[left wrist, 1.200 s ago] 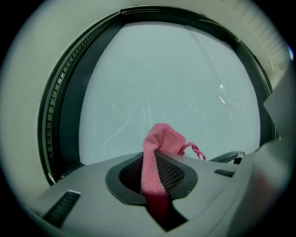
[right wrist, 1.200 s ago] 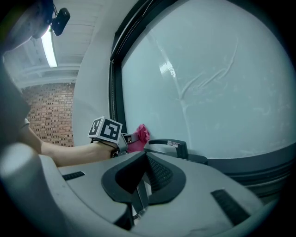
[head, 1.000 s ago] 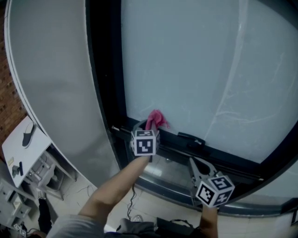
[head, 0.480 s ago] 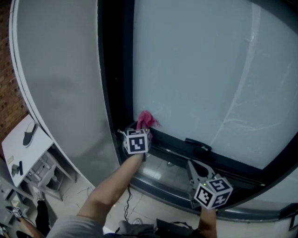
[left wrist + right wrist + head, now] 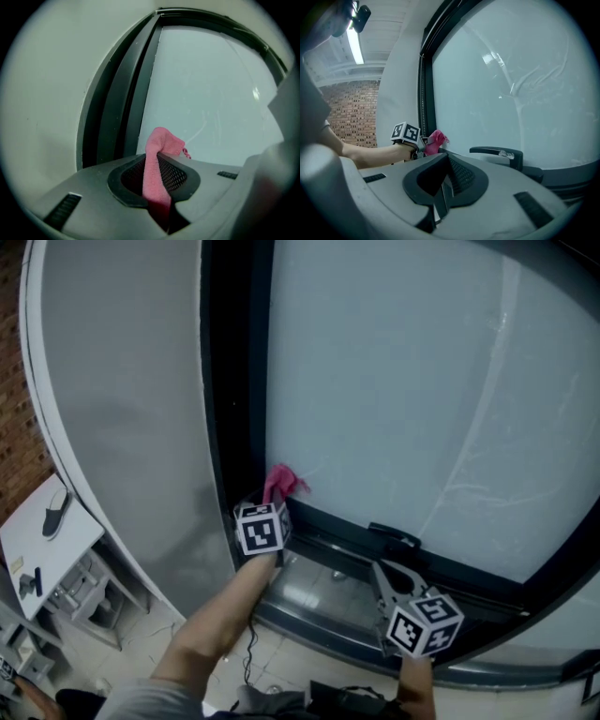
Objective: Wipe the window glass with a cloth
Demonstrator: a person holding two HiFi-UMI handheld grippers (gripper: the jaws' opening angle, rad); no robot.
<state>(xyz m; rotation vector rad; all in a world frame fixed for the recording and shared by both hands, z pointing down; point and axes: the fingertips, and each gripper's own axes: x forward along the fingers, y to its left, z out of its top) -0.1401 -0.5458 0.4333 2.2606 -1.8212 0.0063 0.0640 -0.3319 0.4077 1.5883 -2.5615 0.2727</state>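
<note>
**Pink cloth pinched at the lower left corner of a window pane**

The left gripper (image 5: 273, 506) has its dark, mesh-padded jaws clamped on a soft, crumpled pink cloth (image 5: 282, 484). The cloth's bunched end pokes up against the pale, streaked window glass (image 5: 403, 381) at its lower left corner, beside the smooth black frame (image 5: 234, 381). The right gripper (image 5: 387, 579) is lower right, near the sill, its jaws pressed together with nothing between them. A curved black lever handle (image 5: 394, 532) lies on the bottom frame close by it.

bunched pink cloth (image 5: 281, 484), clamped in the left gripper (image 5: 274, 505), lies against the pale window glass (image 5: 403, 381) at its lower left corner.
</note>
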